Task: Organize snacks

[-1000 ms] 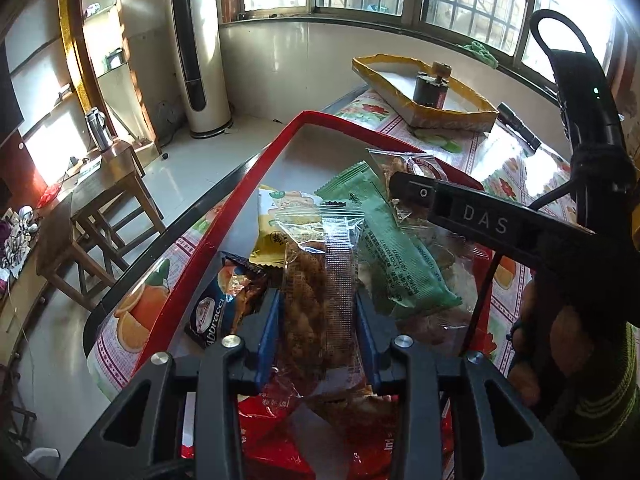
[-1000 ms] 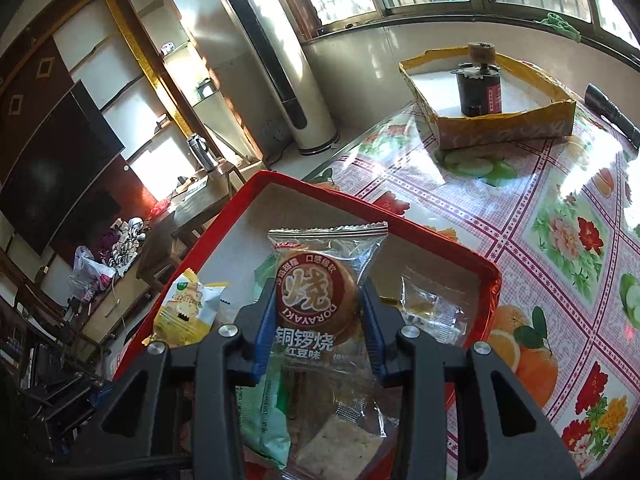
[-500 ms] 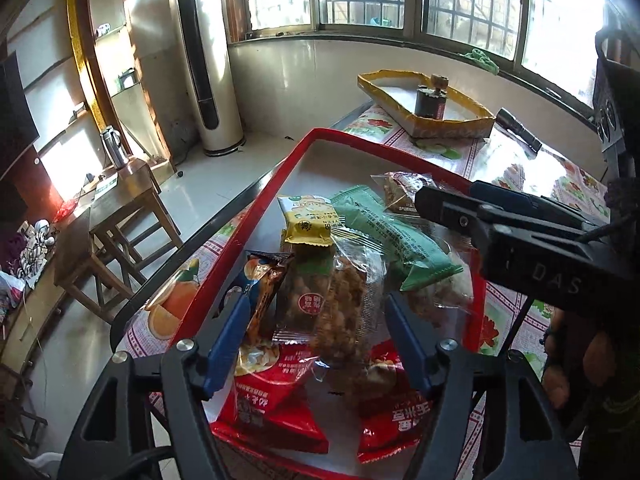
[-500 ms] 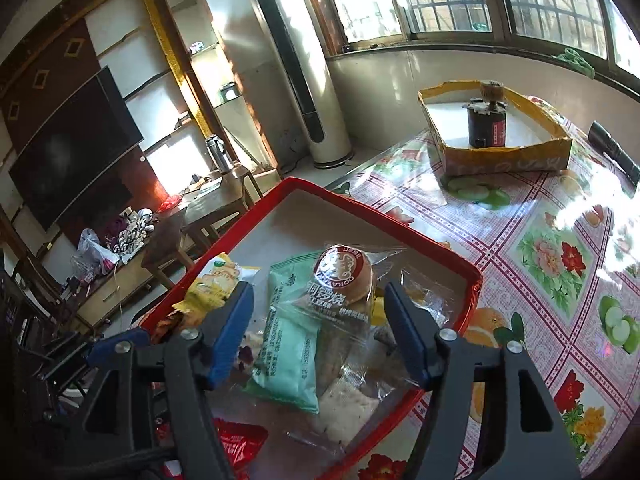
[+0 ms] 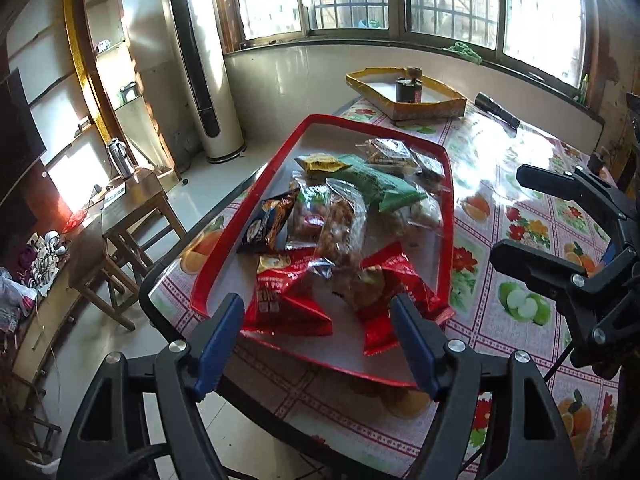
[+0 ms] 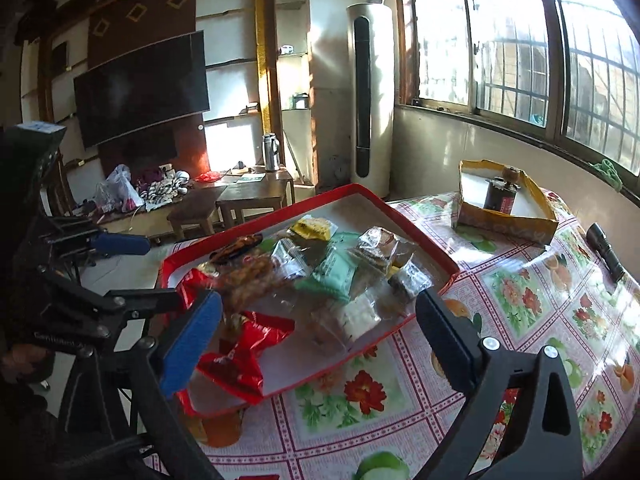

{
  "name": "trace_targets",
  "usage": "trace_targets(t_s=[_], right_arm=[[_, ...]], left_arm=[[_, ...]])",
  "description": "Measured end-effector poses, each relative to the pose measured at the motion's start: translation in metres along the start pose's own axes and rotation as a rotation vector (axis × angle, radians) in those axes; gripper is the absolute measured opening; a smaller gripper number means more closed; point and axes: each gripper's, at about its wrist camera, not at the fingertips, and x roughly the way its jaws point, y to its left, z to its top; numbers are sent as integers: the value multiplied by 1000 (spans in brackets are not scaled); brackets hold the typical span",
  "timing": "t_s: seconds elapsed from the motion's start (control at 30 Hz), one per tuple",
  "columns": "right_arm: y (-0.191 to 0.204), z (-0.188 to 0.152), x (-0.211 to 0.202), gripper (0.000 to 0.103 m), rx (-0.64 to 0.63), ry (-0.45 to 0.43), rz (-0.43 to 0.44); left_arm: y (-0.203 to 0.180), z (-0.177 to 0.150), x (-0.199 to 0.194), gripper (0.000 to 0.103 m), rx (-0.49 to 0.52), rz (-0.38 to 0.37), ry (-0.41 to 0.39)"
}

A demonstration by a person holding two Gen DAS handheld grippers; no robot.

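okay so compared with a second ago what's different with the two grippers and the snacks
Both let go. The left gripper released the clear-wrapped twisted snack, the right gripper the dorayaki pack; both packs now lie in the red tray. Both grippers' jaws are opening, nothing between them, pulled back from the pile. Tray and yellow box unmoved.

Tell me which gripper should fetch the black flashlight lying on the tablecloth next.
Right, probably. The flashlight lies right of the red tray, the side where the right gripper hangs. The left gripper sits over the tray's near end. Both jaws are opening, empty.
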Motion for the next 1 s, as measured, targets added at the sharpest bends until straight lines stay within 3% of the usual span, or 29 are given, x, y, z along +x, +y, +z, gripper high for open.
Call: trace_targets(t_s=[0.33, 0.6, 0.8, 1.0], right_arm=[[19, -30, -13, 98, -94, 94, 81], [28, -41, -14, 98, -150, 171, 85], [37, -40, -8, 98, -187, 205, 92], [47, -40, -1, 98, -214, 234, 101]], left_arm=[[-11, -24, -17, 76, 53, -36, 21], [-15, -30, -25, 76, 82, -70, 34], [-9, -31, -34, 76, 73, -43, -32], [-3, -30, -35, 75, 60, -39, -36]])
